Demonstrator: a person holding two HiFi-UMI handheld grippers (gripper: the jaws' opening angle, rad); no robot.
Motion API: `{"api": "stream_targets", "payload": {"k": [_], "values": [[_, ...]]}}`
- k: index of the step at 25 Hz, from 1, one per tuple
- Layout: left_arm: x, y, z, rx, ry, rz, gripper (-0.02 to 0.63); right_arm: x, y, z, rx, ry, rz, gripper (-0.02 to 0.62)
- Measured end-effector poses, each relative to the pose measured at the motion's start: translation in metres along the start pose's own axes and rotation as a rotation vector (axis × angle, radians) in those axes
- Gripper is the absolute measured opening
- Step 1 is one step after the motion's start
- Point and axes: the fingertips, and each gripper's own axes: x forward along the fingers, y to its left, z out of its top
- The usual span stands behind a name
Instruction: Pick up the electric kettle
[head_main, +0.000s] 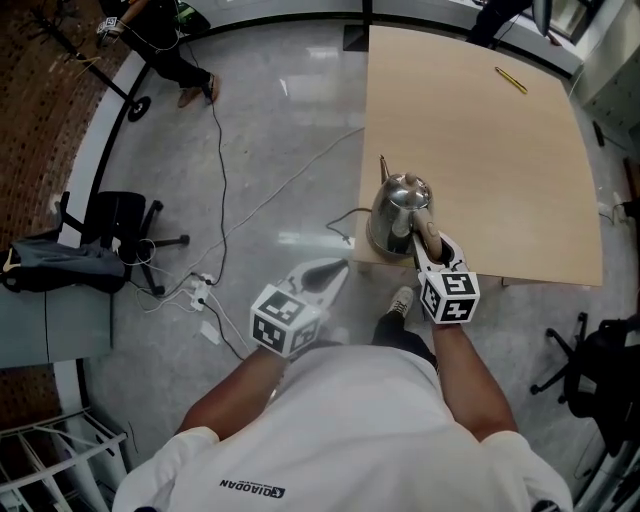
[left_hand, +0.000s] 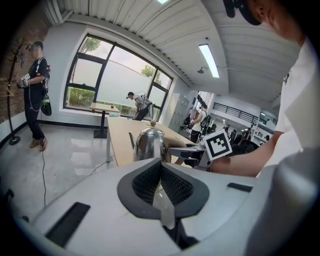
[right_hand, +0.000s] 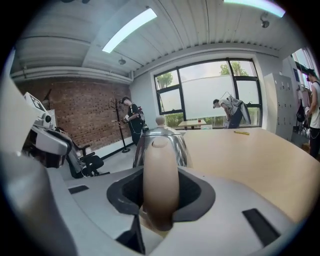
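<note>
Electric kettle (head_main: 398, 205) at table (head_main: 480, 150) corner, handle (right_hand: 160, 180) gripped by right hand-held gripper (head_main: 428, 245)

Silver kettle (head_main: 398, 205), tan handle (right_hand: 160, 185)

- Right gripper view, centre: the tan handle (right_hand: 160, 182) covers the middle of the kettle (right_hand: 172, 145) and all of its base.
- Left gripper view, centre: the left gripper (left_hand: 160, 170) hides the kettle's lower half behind its own body.
- Head view, upper right: a thin yellow object (head_main: 511, 80) on the table (head_main: 500, 180) is too small to identify.
- Head view, right edge: a black chair (head_main: 600, 365) is cut off.
- Head view, top left: a standing person (head_main: 165, 45) is cut by the upper edge.
</note>
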Motion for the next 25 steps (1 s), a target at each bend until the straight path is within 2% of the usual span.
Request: {"api": "stream_targets", "payload": {"k": [3, 4, 13, 18, 25], "values": [[-0.006, 0.004, 0.001, -0.002, -0.011, 0.023, -0.005, 0.000, -0.003, 0.025, -0.010, -0.059, 0.004, 0.115], [-0.008, 0.005, 0.001, -0.003, -0.016, 0.030, -0.005, 0.001, -0.004, 0.031, -0.007, -0.072, 0.005, 0.089], [-0.032, 0.011, 0.007, -0.004, -0.071, 0.052, -0.005, -0.013, 0.001, 0.056, -0.013, -0.108, 0.021, 0.083], [-0.045, 0.006, 0.016, -0.005, -0.108, 0.017, -0.005, -0.045, 0.022, 0.069, -0.010, -0.125, 0.034, 0.083], [-0.059, -0.017, 0.014, 0.023, -0.122, -0.066, -0.005, -0.107, 0.056, 0.065, 0.020, -0.137, 0.025, 0.083]]}}
